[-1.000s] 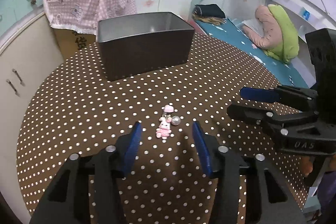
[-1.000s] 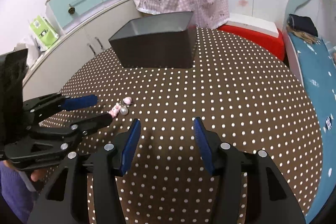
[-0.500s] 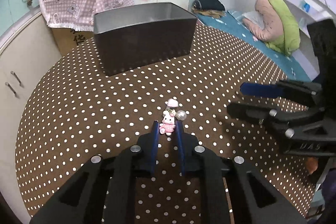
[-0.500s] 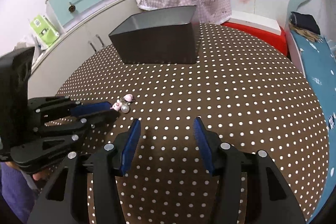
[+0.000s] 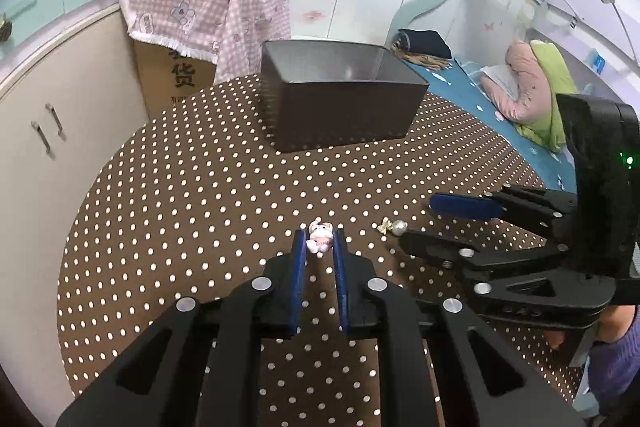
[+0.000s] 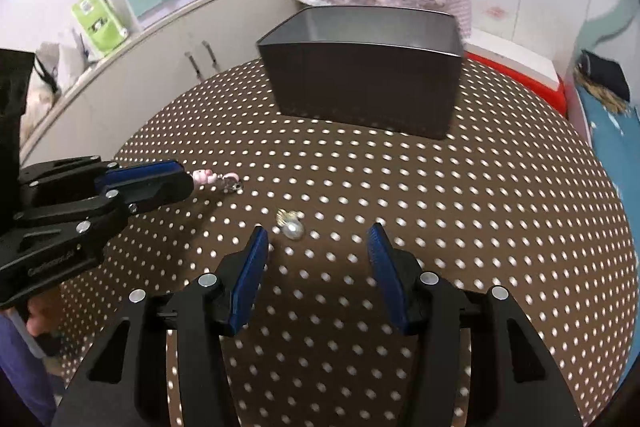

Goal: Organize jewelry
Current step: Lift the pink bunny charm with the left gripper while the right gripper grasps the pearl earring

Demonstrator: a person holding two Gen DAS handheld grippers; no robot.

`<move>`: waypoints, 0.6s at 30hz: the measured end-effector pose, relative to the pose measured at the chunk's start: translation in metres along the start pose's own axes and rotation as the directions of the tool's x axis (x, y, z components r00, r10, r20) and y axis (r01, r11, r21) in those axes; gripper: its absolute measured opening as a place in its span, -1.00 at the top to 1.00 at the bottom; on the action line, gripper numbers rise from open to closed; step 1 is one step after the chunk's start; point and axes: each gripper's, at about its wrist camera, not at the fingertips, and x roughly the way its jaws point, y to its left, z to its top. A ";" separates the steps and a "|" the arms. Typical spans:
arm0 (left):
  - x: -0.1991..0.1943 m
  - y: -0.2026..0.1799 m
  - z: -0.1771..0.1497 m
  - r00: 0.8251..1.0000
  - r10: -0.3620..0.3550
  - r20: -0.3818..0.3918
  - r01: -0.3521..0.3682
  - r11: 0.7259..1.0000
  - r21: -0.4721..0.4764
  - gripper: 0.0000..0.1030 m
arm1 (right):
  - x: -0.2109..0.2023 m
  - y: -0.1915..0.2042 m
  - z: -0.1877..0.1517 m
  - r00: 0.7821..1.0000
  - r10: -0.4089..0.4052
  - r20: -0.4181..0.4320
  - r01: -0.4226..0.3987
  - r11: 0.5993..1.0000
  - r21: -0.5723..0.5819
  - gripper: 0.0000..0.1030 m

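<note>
Our left gripper (image 5: 320,241) angled down at the table (image 5: 200,195), pinching the pink bunny charm (image 5: 320,238) — our right gripper (image 6: 318,239) half-spread, empty, tips beside the pearl earring (image 6: 292,227)

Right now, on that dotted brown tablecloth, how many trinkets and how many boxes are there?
Pink bunny charm, pinched by the left gripper: 1
Pearl bead with gold bow, loose on the cloth before the open right gripper: 1
Dark grey metal box: 1
Total: 3

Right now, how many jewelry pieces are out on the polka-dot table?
2. A pink bunny charm is pinched in the left gripper; a pearl bead with gold bow lies ahead of the open right gripper. Box contents hidden.
</note>
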 end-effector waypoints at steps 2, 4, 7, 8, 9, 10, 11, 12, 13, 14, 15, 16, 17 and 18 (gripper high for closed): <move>0.000 0.002 -0.004 1.000 -0.004 -0.004 0.004 1.000 -0.008 0.76 | 0.005 0.006 0.002 1.000 -0.013 -0.006 0.013 1.000 -0.025 0.01; 0.000 0.003 -0.007 1.000 -0.011 -0.006 0.011 1.000 -0.018 0.76 | 0.010 0.014 0.003 0.999 -0.038 -0.012 0.038 0.998 -0.057 0.02; 0.000 0.004 -0.010 1.000 -0.015 -0.007 0.015 1.000 -0.020 0.76 | 0.013 0.018 0.005 0.999 -0.053 -0.006 0.052 0.996 -0.077 0.35; 0.000 0.004 -0.010 1.000 -0.021 -0.006 0.021 0.999 -0.024 0.76 | 0.013 0.019 0.005 0.999 -0.052 -0.009 0.051 0.995 -0.087 0.46; 0.000 0.004 -0.010 1.000 -0.027 -0.006 0.027 0.999 -0.028 0.76 | 0.013 0.020 0.005 0.998 -0.055 -0.010 0.054 0.994 -0.097 0.54; 0.000 0.004 -0.008 1.000 -0.029 -0.004 0.029 0.999 -0.027 0.76 | 0.013 0.021 0.005 0.999 -0.051 -0.010 0.049 0.993 -0.106 0.72; 0.000 0.004 -0.007 0.999 -0.032 -0.003 0.032 0.999 -0.026 0.76 | 0.013 0.022 0.005 0.999 -0.040 -0.013 0.039 0.993 -0.109 0.78; 0.000 0.004 -0.006 0.999 -0.038 -0.001 0.038 0.999 -0.027 0.76 | 0.013 0.023 0.005 0.999 -0.041 -0.016 0.039 0.993 -0.114 0.78; 0.000 0.003 -0.004 0.999 -0.042 0.001 0.042 0.999 -0.028 0.76 | 0.012 0.023 0.005 0.999 -0.050 -0.012 0.048 0.992 -0.116 0.78; 0.000 0.003 -0.003 0.999 -0.047 0.003 0.047 0.998 -0.030 0.76 | 0.010 0.022 0.006 0.999 -0.047 -0.009 0.046 0.993 -0.110 0.78; 0.000 0.003 0.001 0.999 -0.050 0.004 0.050 0.998 -0.032 0.76 | 0.009 0.020 0.006 0.999 -0.035 -0.011 0.034 0.994 -0.100 0.78; -0.001 0.002 0.004 0.999 -0.053 0.009 0.054 0.998 -0.033 0.76 | 0.007 0.019 0.006 1.000 -0.030 -0.007 0.029 0.995 -0.092 0.78; -0.002 0.001 0.007 0.998 -0.059 0.015 0.059 0.998 -0.031 0.76 | 0.004 0.016 0.006 1.000 -0.025 -0.002 0.025 0.996 -0.081 0.78; -0.004 0.000 0.010 0.997 -0.069 0.020 0.069 0.997 -0.029 0.76 | 0.000 0.012 0.008 1.000 -0.014 0.003 0.014 0.998 -0.065 0.78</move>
